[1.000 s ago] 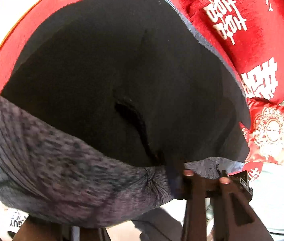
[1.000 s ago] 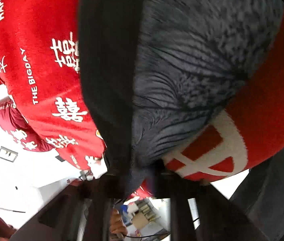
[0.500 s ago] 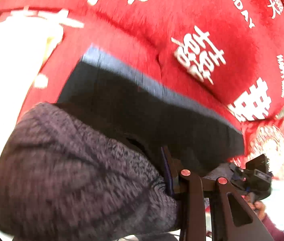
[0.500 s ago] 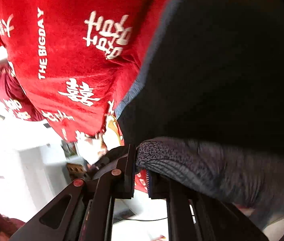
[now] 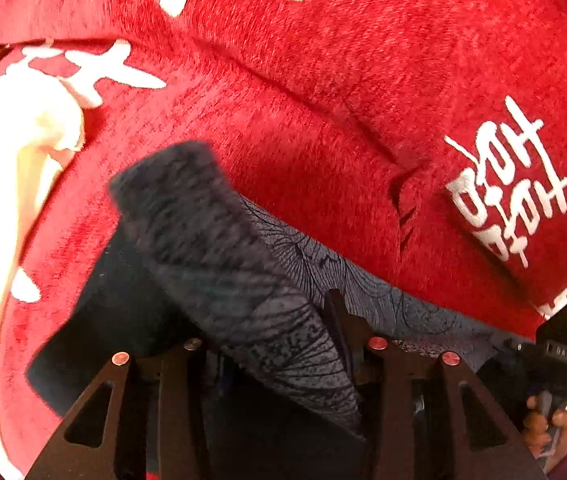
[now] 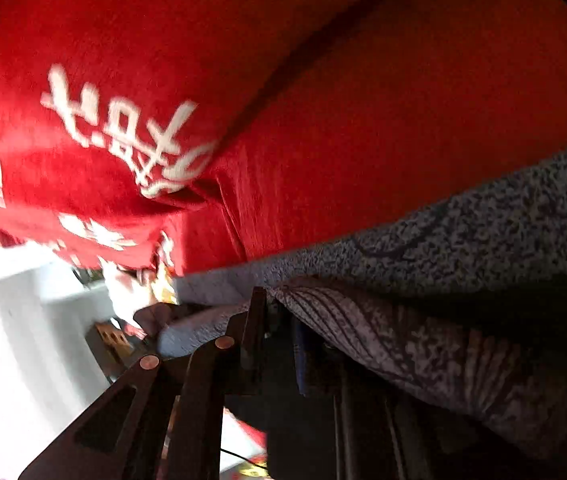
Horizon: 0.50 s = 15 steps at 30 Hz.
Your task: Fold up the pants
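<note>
My left gripper [image 5: 283, 344] stands wide apart, the pants [image 5: 243, 280] draped between its fingers, on the red blanket [image 5: 323, 100]. My right gripper [image 6: 275, 320] pinches the pants' edge.

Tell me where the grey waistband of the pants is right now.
In the left wrist view the grey waistband lies low and central on the red blanket, running between the left gripper fingers.

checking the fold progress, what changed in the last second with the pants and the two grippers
The dark pants with the grey knit waistband, spread wide a second ago, were carried over into a narrow fold on the red printed blanket. The left gripper has opened, releasing the waistband. The right gripper stays clamped on it.
</note>
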Each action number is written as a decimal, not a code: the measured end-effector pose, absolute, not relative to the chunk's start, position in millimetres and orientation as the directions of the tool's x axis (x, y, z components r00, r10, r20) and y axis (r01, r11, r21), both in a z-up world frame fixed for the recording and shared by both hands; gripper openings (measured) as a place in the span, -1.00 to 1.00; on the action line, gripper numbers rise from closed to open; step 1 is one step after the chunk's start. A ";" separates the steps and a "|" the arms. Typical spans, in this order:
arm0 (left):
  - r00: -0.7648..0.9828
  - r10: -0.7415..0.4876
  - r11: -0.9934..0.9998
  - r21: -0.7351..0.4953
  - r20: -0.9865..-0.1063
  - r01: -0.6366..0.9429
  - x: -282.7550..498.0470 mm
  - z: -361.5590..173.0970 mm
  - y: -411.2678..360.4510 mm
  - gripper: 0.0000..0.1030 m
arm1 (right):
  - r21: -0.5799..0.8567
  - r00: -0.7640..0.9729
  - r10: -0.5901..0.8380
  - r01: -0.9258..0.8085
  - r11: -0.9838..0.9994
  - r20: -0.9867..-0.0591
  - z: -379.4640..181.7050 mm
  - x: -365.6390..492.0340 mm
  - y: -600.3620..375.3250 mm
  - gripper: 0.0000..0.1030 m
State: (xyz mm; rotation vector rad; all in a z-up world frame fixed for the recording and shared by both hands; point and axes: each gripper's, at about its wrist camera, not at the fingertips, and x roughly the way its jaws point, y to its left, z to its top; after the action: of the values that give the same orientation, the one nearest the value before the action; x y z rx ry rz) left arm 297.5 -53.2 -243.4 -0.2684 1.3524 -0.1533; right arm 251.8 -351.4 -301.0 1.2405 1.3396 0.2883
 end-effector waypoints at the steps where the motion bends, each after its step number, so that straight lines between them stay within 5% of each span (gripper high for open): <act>1: 0.210 -0.263 0.960 -0.276 -0.942 -0.038 295.4 -236.9 -51.8 -0.17 | 0.786 0.292 0.767 0.463 0.410 -0.572 -297.2 250.0 -349.4 -0.62; 3: 0.223 -0.242 0.967 -0.253 -0.944 -0.020 288.1 -218.1 -46.3 -0.08 | 0.786 0.278 0.761 0.424 0.451 -0.586 -281.7 249.4 -342.7 -0.05; 4: 0.247 -0.205 0.976 -0.217 -0.947 -0.021 282.0 -204.3 -41.3 0.15 | 0.790 0.278 0.759 0.397 0.466 -0.588 -271.8 249.1 -340.7 0.38; 5: 0.266 -0.180 0.981 -0.194 -0.947 -0.026 279.8 -195.9 -38.0 0.37 | 0.787 0.281 0.750 0.377 0.488 -0.599 -261.0 247.8 -338.3 0.50; 10: 0.319 -0.098 0.991 -0.121 -0.943 -0.051 265.5 -166.1 -18.5 0.40 | 0.762 0.291 0.704 0.259 0.594 -0.648 -215.8 232.8 -321.9 0.46; 15: 0.228 -0.055 0.998 -0.045 -0.972 0.047 266.7 -203.6 -47.6 0.40 | 0.676 0.164 0.657 0.117 0.728 -0.736 -214.8 246.3 -267.4 0.37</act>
State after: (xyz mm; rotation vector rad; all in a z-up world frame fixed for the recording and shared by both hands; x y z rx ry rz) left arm 266.7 -47.6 -203.6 -0.0066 1.3389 -0.0701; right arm 246.3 -267.4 -214.8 0.6999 1.3762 0.4335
